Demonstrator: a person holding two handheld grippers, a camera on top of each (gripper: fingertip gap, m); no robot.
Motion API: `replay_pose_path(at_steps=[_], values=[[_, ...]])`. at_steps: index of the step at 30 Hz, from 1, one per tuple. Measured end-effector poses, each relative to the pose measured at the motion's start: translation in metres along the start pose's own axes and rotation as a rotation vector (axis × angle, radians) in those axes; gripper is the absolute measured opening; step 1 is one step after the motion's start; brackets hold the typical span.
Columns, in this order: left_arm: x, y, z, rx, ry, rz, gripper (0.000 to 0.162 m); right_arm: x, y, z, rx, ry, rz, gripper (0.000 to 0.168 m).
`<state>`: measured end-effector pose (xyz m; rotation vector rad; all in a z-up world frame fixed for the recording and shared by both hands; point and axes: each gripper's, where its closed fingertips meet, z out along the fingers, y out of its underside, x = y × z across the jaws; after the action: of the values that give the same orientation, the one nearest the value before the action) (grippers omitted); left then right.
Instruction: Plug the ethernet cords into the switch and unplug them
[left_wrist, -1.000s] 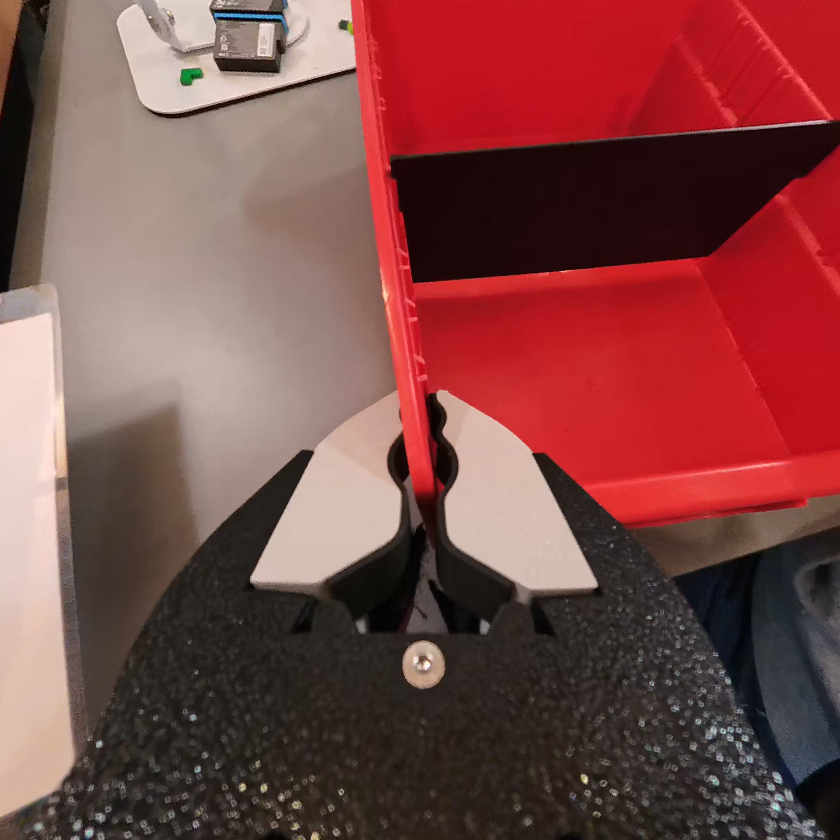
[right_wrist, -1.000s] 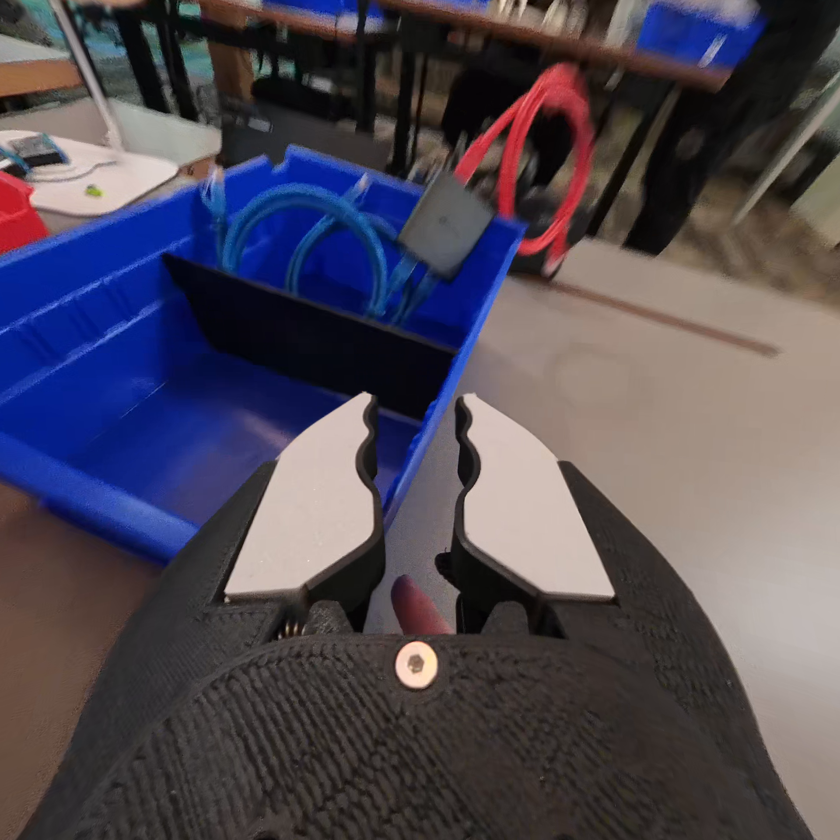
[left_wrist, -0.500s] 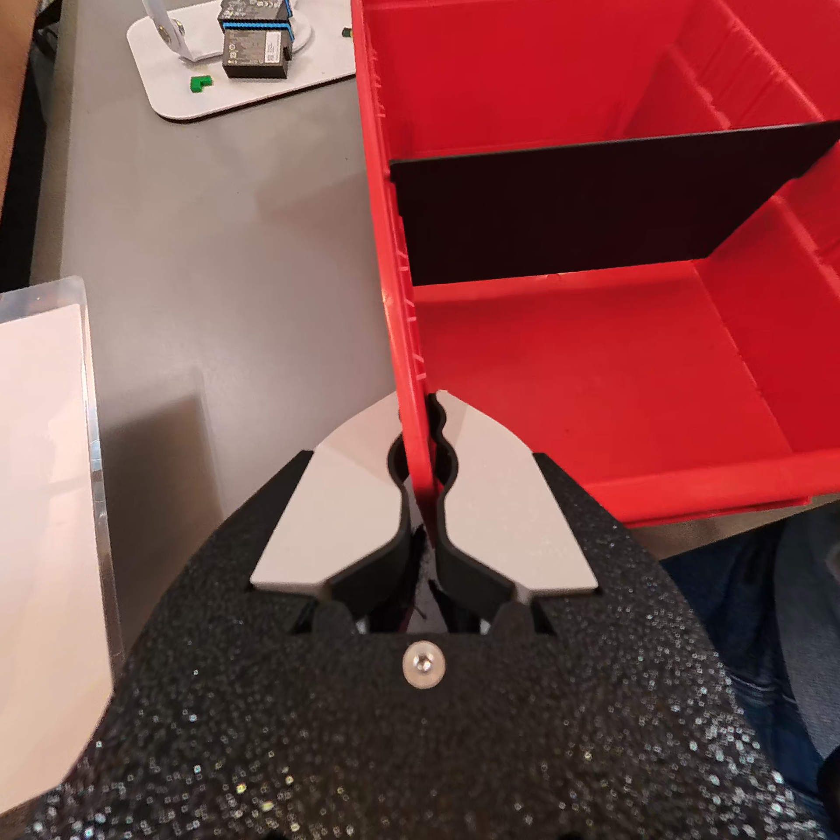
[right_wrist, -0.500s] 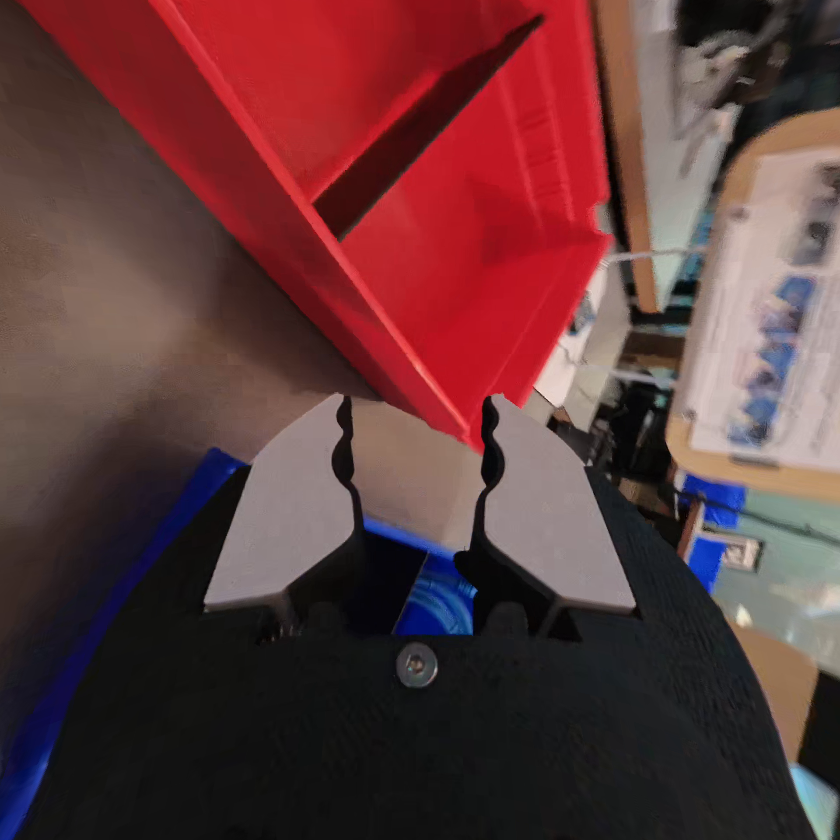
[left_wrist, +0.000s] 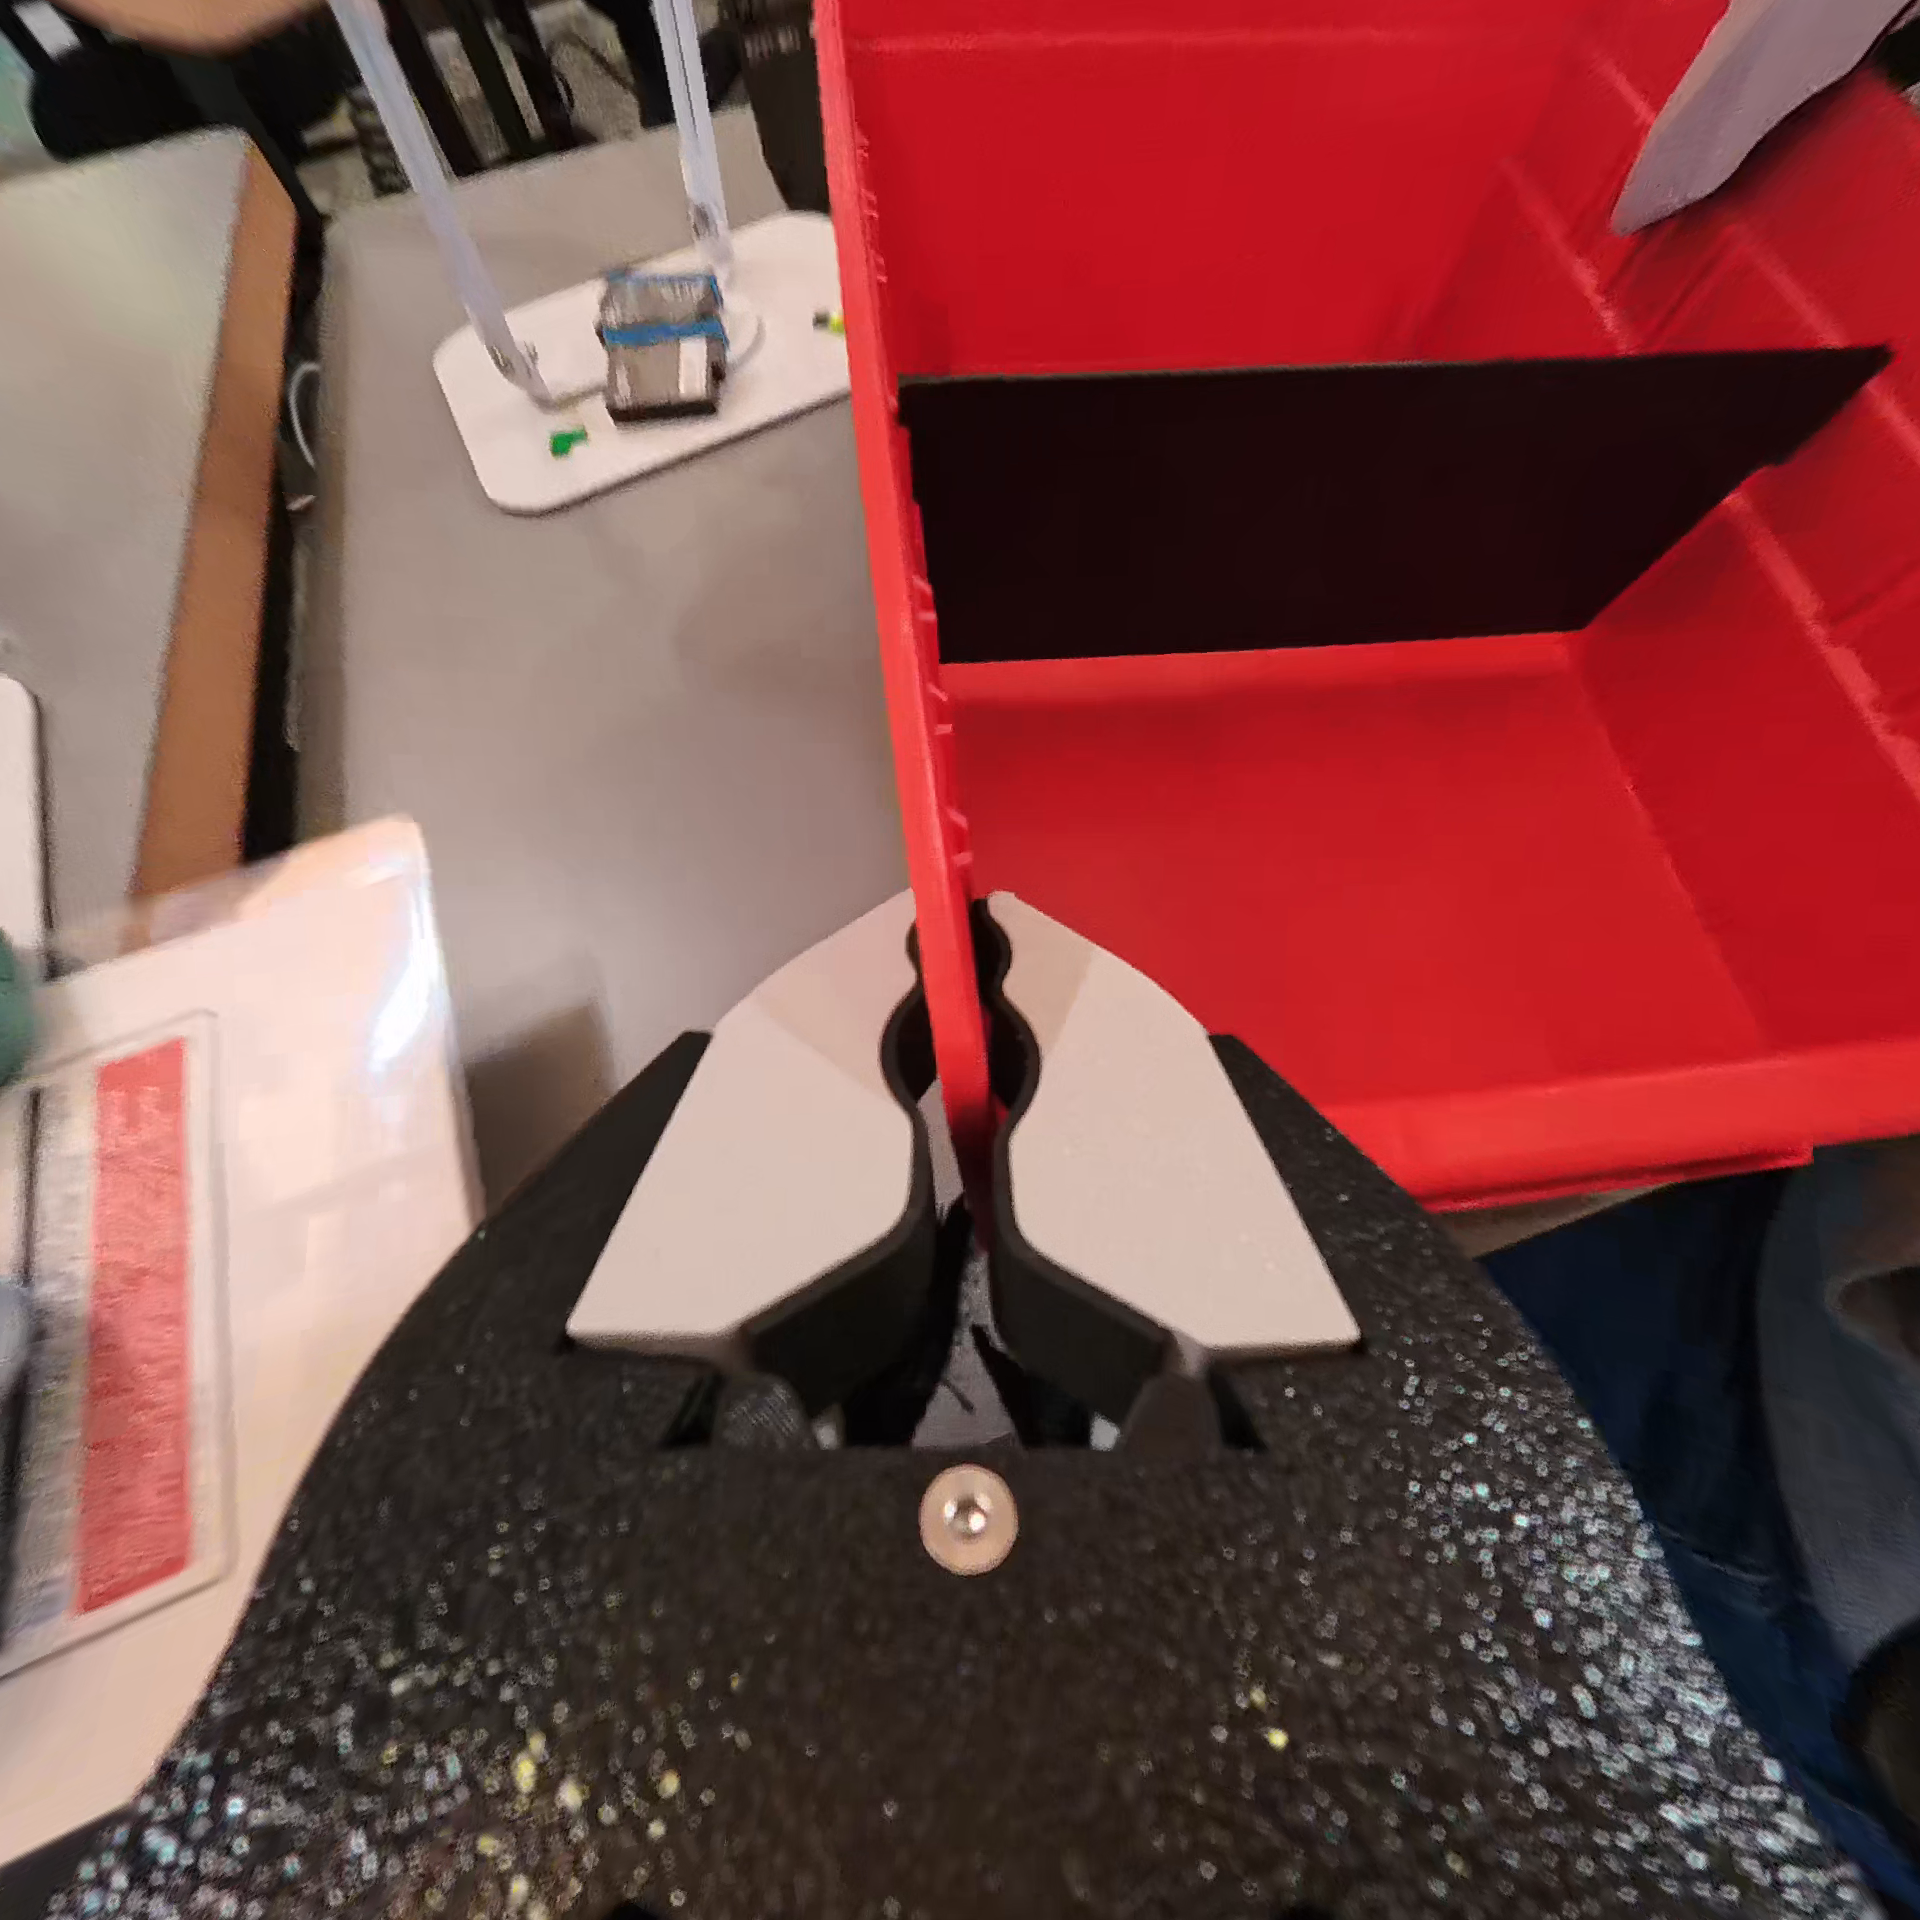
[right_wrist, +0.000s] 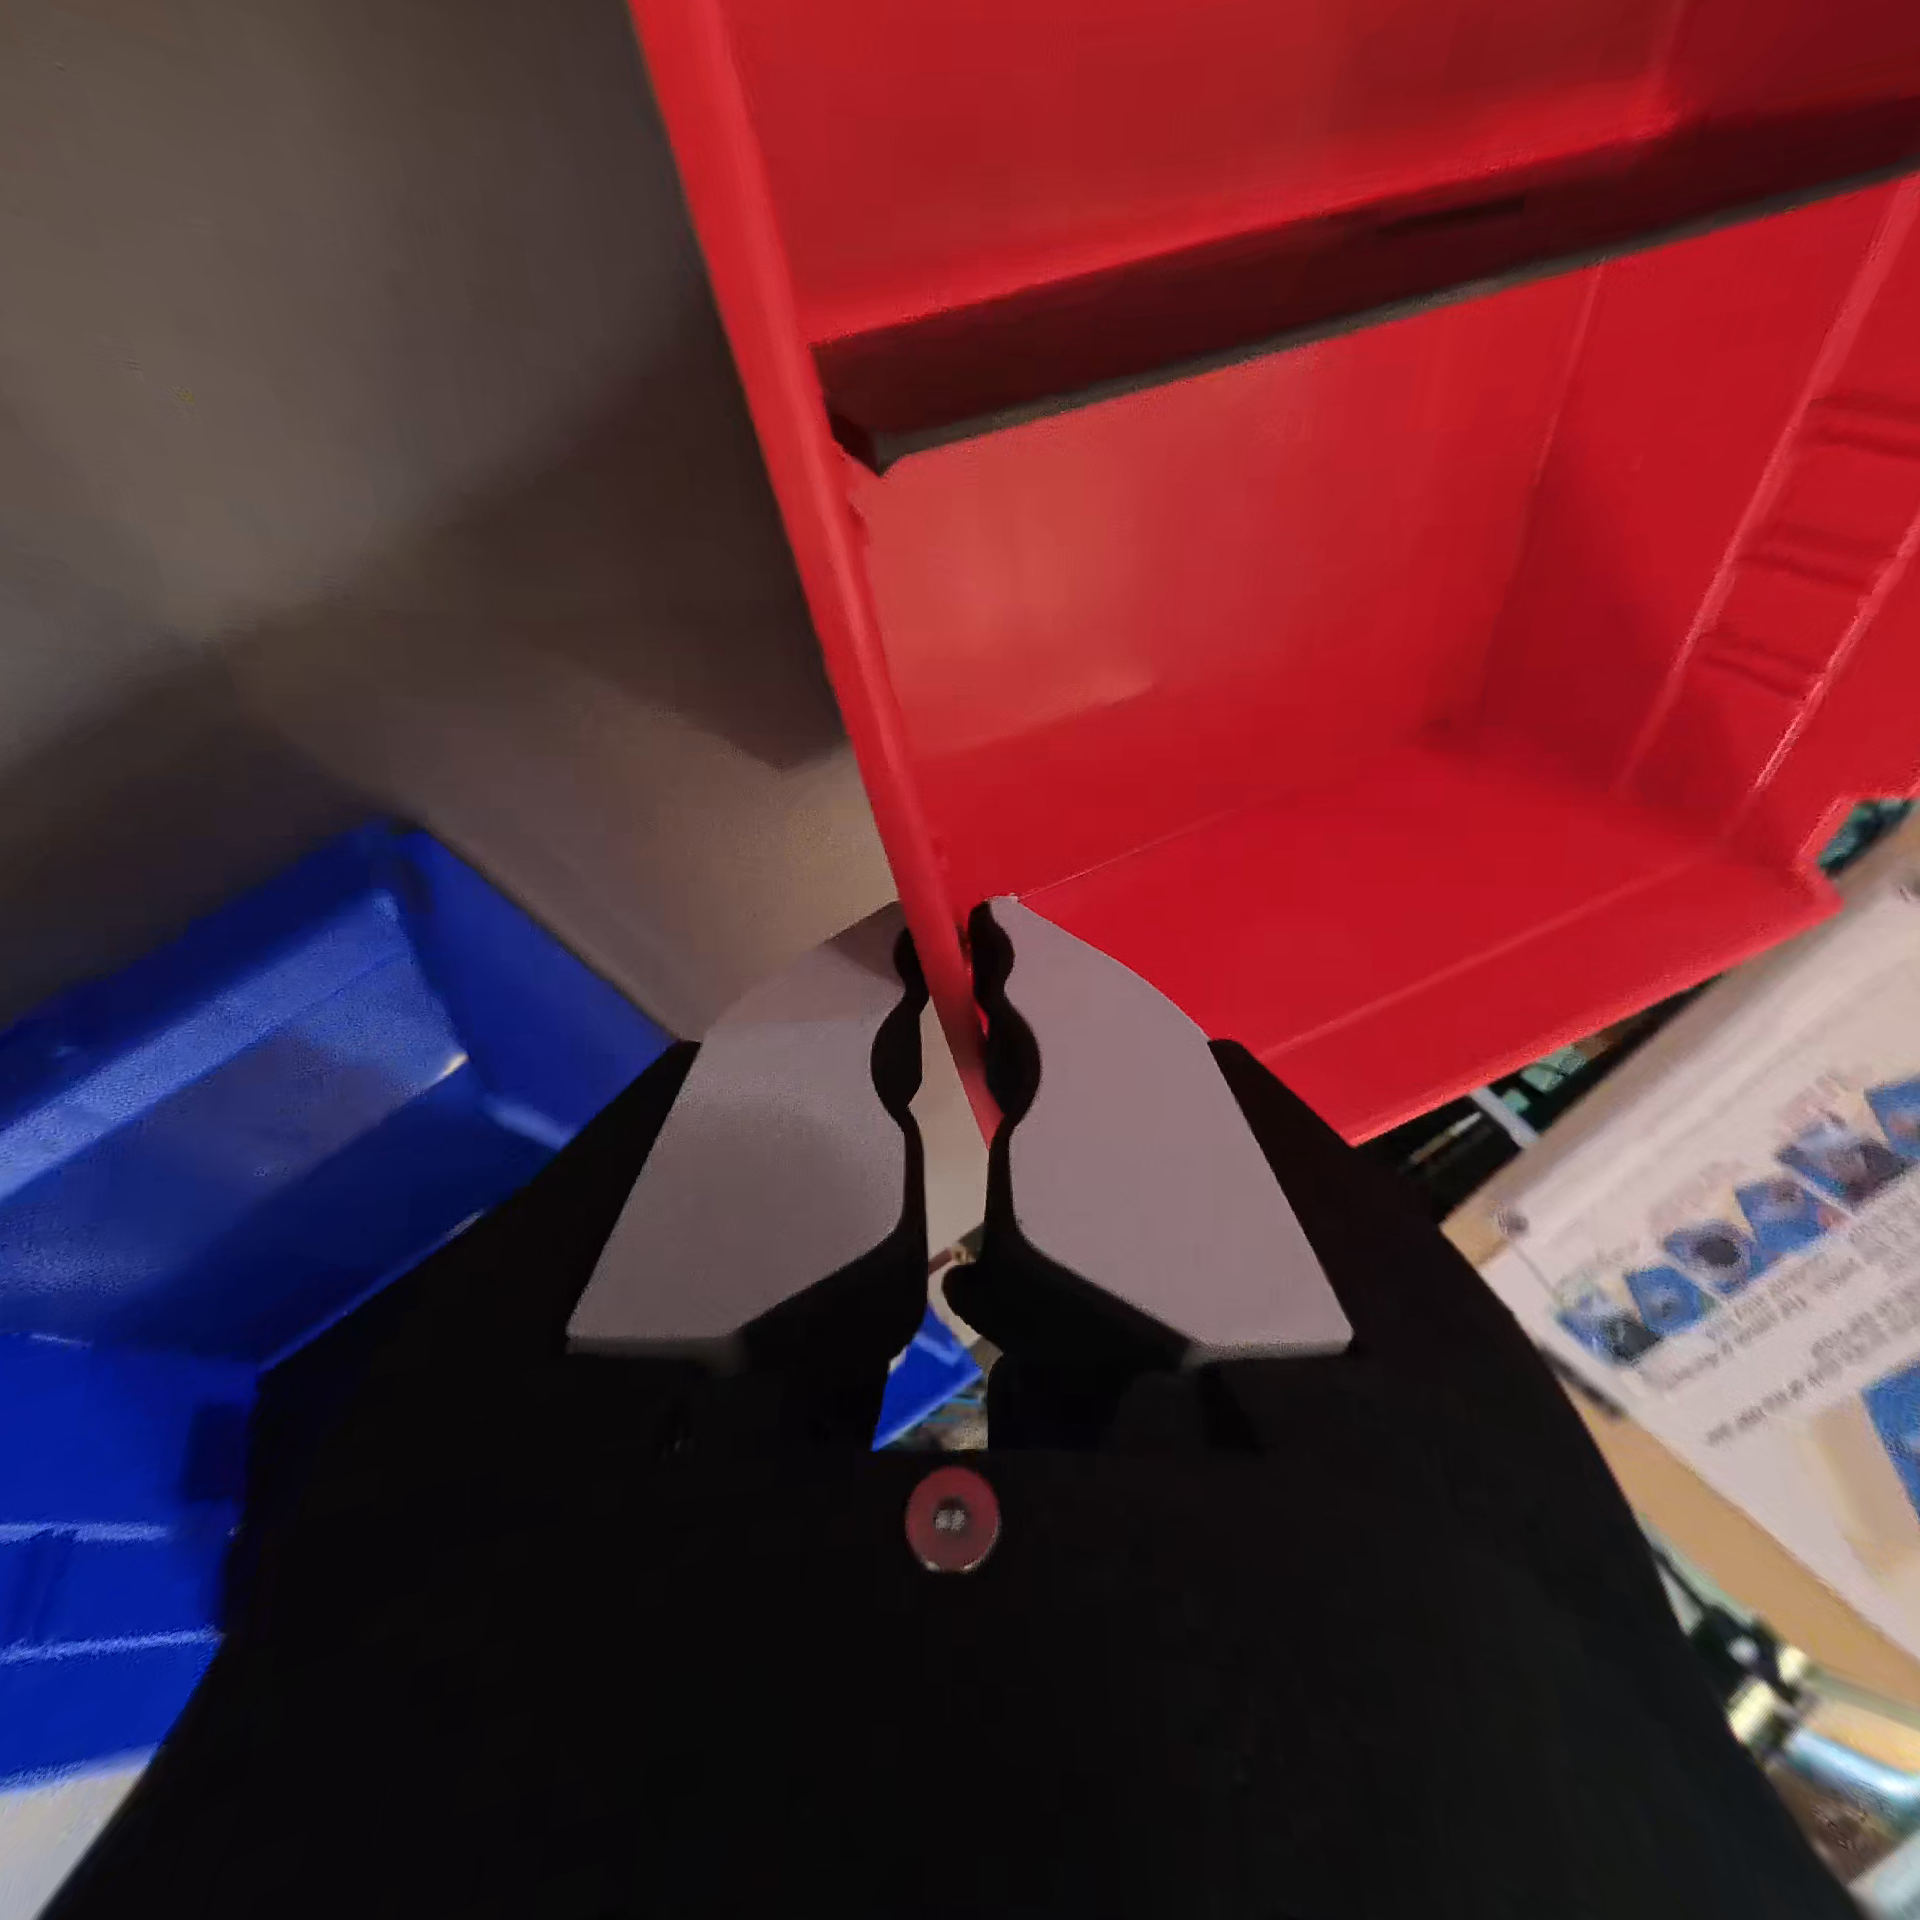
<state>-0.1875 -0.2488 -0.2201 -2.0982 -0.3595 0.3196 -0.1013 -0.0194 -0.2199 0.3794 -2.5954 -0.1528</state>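
Surface: grey tabletop (left_wrist: 623, 675) in a workshop; a white base plate (left_wrist: 644, 416) with clear uprights and a small dark block stands toward the far edge, and a plastic-sleeved sheet (left_wrist: 260, 1143) lies near my left side.

Item 1, red bin (left_wrist: 1351, 883): open-topped, split by a black divider (left_wrist: 1299, 520); both compartments empty as far as I can see.

Item 2, left gripper (left_wrist: 948, 935): clamped on one side wall of the red bin, one finger inside, one outside.

Item 3, right gripper (right_wrist: 943, 935): closed on a wall rim near a corner of the same bin.

Status: both holds appear made; whether the bin rests on the table or is raised, I cannot tell.

View differences: only the right wrist view shows the blue bin (right_wrist: 260, 1143) beside my gripper and a printed poster (right_wrist: 1714, 1247) beyond. Only the left wrist view shows the base plate, the sheet, and a grey finger of the other gripper at the top corner.
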Motion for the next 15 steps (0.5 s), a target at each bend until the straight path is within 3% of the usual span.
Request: replay_pose_path(at_steps=[6, 10, 15], values=[[0.026, -0.117, -0.016, 0.048, 0.036, 0.171, 0.004, 0.001, 0.049, -0.104, -0.055, 0.056, 0.173, 0.007], [0.082, -0.208, 0.030, 0.134, 0.156, 0.321, 0.004, -0.049, 0.116, -0.180, -0.215, 0.049, 0.349, 0.007], [0.213, -0.293, 0.109, 0.202, 0.420, 0.432, 0.005, -0.171, 0.192, -0.264, -0.393, 0.001, 0.593, 0.008]])
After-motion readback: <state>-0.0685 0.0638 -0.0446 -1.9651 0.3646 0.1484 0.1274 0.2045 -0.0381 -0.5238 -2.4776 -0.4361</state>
